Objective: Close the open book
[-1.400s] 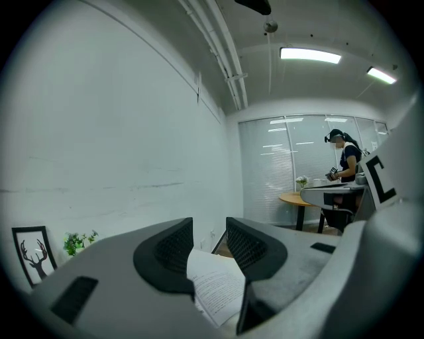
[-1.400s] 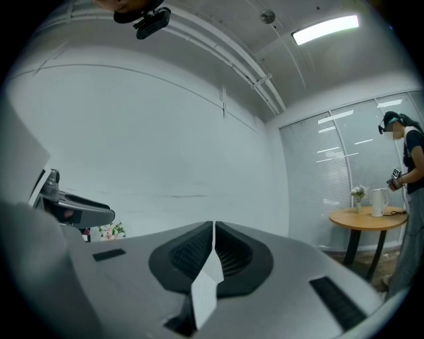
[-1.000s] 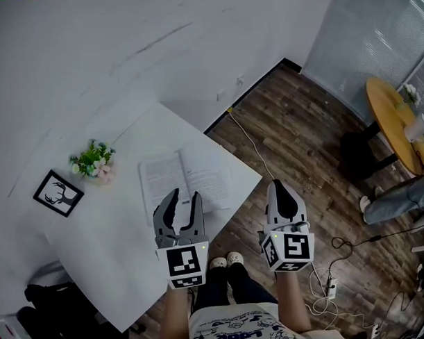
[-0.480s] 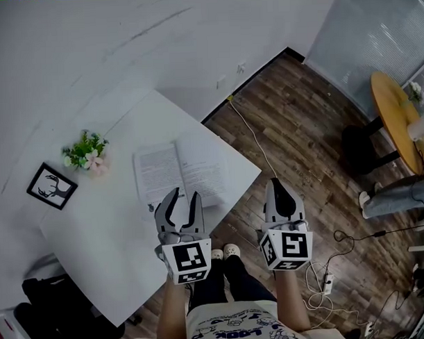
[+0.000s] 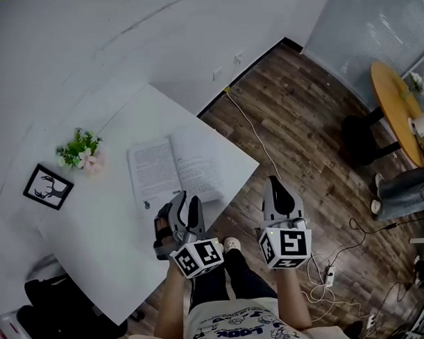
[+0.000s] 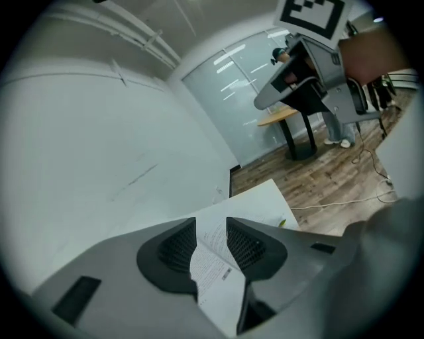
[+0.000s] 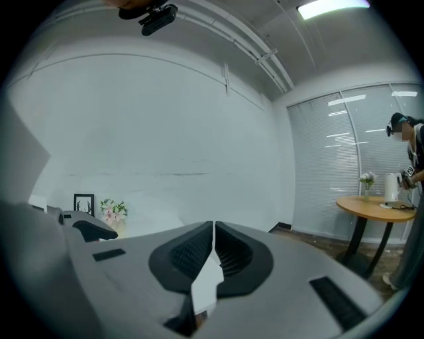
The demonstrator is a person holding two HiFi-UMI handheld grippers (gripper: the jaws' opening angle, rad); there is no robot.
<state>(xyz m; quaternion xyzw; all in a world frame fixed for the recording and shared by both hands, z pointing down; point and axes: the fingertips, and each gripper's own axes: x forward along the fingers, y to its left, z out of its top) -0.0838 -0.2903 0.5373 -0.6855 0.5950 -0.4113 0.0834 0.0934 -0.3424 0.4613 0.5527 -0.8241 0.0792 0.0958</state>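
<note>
The open book (image 5: 174, 170) lies flat on the white table (image 5: 110, 231), near its front right corner, both pages up. My left gripper (image 5: 184, 200) hovers just in front of the book's near edge, rolled to one side, jaws open and empty. Between its fingers in the left gripper view (image 6: 211, 228), the printed page (image 6: 215, 265) shows beyond them. My right gripper (image 5: 273, 182) hangs past the table's edge over the wooden floor, right of the book, with its jaws (image 7: 213, 228) shut on nothing.
A small flower pot (image 5: 78, 150) and a framed deer picture (image 5: 47, 187) stand at the table's left. A cable (image 5: 256, 139) and a power strip (image 5: 319, 266) lie on the floor. A round wooden table (image 5: 397, 110) and a person's legs (image 5: 404, 190) are far right.
My left gripper has come down toward the table and rolled, so its marker cube now sits tilted. The right gripper has sunk slightly. The book has not moved.
</note>
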